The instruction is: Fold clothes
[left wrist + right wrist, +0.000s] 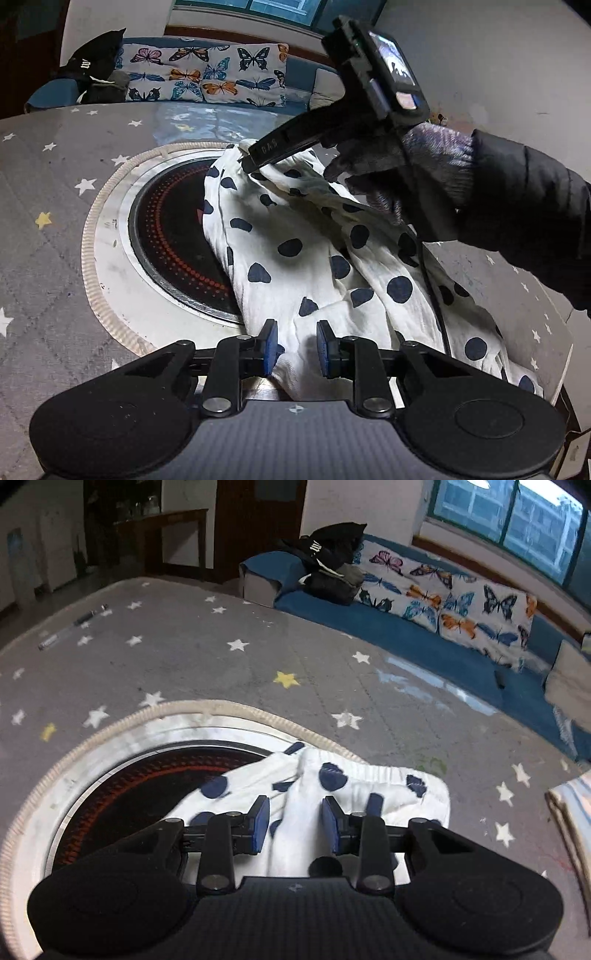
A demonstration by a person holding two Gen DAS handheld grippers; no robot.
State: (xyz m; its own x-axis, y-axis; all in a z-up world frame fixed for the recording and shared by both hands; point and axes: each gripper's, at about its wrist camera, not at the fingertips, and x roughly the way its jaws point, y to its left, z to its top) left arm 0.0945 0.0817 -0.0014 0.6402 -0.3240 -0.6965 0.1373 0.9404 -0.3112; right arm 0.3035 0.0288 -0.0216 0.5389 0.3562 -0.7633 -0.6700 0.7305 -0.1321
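Left gripper point(295, 347): jaws parted, a ridge of white navy-dotted cotton garment point(295, 258) between them, unclamped. Right gripper point(293, 825): likewise at the elastic waistband. Beyond: round black heater plate point(166, 229). Advice: close both squarely before lifting.

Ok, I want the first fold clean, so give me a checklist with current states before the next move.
1. Left gripper has cloth between its pads: ok, jaws apart, not clamped.
2. Right gripper has cloth between its pads: ok, also not closed.
3. Garment lies flat: not ok, bunched and creased.
4. Garment clear of the round heater: not ok, it lies over it.
5. Heater off: cannot tell.
6. Pen out of the way: ok, far off on the table cover.
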